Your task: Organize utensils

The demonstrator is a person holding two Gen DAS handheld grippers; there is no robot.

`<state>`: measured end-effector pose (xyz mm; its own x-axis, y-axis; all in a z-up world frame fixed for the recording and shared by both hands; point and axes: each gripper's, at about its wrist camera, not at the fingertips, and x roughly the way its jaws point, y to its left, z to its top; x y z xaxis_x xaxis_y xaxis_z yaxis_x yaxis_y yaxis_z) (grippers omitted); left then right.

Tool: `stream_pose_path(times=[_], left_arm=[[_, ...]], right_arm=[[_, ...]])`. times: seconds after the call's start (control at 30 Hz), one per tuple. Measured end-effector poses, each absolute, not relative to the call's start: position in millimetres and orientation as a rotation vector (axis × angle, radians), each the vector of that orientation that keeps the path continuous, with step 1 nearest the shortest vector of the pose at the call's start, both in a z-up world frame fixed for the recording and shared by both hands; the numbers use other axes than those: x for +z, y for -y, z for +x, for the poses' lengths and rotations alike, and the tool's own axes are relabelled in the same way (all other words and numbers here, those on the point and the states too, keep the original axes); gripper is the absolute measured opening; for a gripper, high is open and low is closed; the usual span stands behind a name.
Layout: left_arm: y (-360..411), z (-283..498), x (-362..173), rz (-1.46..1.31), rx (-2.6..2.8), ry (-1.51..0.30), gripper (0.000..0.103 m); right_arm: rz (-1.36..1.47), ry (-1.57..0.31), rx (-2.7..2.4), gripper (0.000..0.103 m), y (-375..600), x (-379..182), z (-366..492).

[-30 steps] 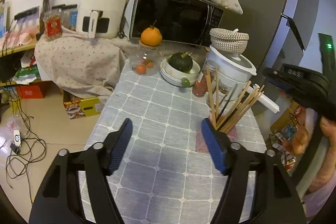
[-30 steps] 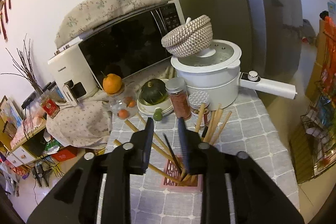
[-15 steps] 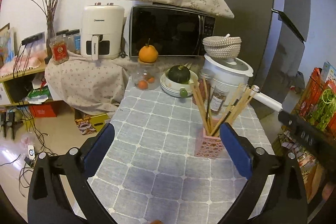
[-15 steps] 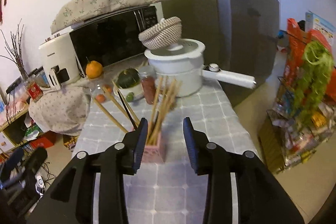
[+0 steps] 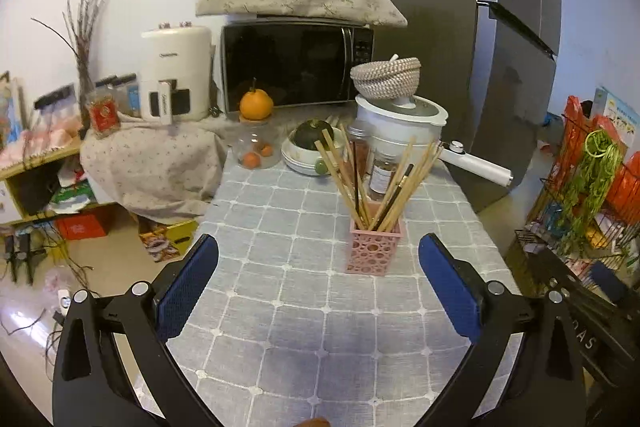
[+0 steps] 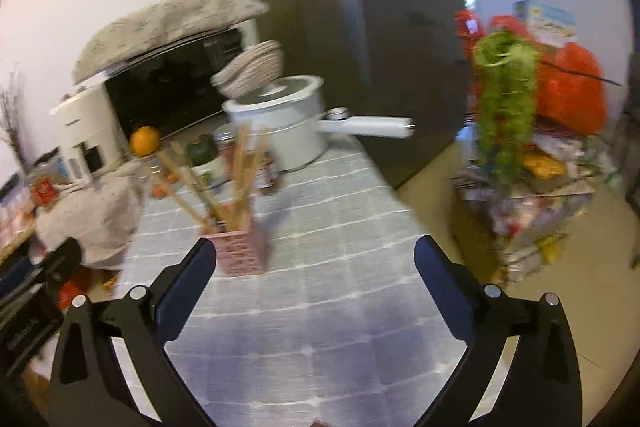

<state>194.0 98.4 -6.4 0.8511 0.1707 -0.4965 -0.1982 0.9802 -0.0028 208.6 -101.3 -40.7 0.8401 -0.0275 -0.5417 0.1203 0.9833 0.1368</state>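
Both claws backed off, spread; 1 holder (image 5: pixel 373 247) w/ chopsticks (image 5: pixel 384 183).

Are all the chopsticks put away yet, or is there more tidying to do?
It looks nearly finished. The chopsticks all stand in the pink holder, and none show loose on the tablecloth. Nothing is in hand: the left gripper and right gripper are both open and empty, the right jaws having just opened. Little seems left.
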Motion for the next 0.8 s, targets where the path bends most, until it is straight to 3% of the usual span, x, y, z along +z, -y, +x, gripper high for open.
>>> stream_pose_path(times=[0.8], left_arm=[[-46, 163, -17, 0.031, 0.163, -0.531, 0.096]], right_arm=[[0.134, -0.588, -0.212, 0.097, 142, -43, 152]])
